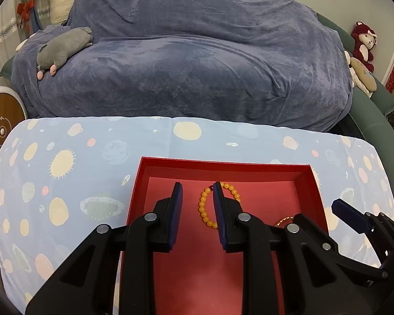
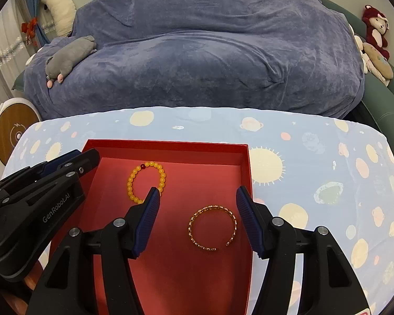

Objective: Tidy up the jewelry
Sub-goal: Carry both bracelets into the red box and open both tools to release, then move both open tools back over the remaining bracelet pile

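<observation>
We see left gripper (image 1: 197, 186) apart, finger hiding part of beaded bracelet (image 1: 203, 207); right gripper (image 2: 195, 190) apart over gold bangle (image 2: 212, 227).

Both tilt downward side by side: the left gripper (image 1: 197, 191) narrowly parted, the right gripper (image 2: 197, 197) wider, both empty.

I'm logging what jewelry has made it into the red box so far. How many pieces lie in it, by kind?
Yellow bead bracelet: 1
Gold open bangle: 1
Total: 2 pieces, both lying loose on the floor of the red box.
</observation>
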Demonstrator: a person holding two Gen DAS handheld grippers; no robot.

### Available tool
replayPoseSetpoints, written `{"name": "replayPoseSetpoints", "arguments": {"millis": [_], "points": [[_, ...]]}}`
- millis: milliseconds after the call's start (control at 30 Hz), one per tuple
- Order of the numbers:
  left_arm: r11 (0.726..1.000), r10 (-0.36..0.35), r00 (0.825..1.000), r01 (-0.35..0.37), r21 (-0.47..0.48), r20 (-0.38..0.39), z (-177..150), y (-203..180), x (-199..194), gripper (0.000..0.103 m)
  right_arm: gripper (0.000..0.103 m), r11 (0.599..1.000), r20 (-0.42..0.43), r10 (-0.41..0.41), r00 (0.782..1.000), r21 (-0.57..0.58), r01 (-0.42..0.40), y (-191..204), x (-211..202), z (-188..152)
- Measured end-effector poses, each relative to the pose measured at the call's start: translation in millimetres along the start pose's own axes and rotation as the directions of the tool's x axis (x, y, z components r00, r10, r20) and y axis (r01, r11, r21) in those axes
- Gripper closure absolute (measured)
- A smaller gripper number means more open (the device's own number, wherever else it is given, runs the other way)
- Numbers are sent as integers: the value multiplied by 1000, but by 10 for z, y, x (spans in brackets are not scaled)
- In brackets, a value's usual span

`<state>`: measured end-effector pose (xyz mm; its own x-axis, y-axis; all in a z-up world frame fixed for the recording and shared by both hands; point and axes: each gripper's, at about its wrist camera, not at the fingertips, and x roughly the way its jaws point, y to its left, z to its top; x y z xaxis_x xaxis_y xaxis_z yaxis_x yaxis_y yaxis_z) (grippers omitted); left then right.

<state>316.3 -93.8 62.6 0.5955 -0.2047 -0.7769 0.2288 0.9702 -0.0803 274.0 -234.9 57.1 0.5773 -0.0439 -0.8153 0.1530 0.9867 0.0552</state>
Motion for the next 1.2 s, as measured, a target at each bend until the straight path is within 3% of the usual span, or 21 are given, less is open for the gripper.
{"name": "replayPoseSetpoints", "arguments": {"millis": [300,633,967,1200], "points": [[1000,12,1000,-12,-4,27,-152,93,-444,79,44,1000,31,7,999,24,-8,-63,-484,-185],[999,43,999,-43,-15,28,-806,369,-1026,71,44,1000,48,-15,999,12,14,-146,-1090,-804],[996,62,991,-69,-54,-115,-1821,564,-1095,71,44,999,-42,-13,999,43,14,-164,-1304,-1721],[996,45,987,-55,-67,-155,-2152,525,-1004,71,44,996,-103,-2,995,83,11,-169,-1294,-2153]]}}
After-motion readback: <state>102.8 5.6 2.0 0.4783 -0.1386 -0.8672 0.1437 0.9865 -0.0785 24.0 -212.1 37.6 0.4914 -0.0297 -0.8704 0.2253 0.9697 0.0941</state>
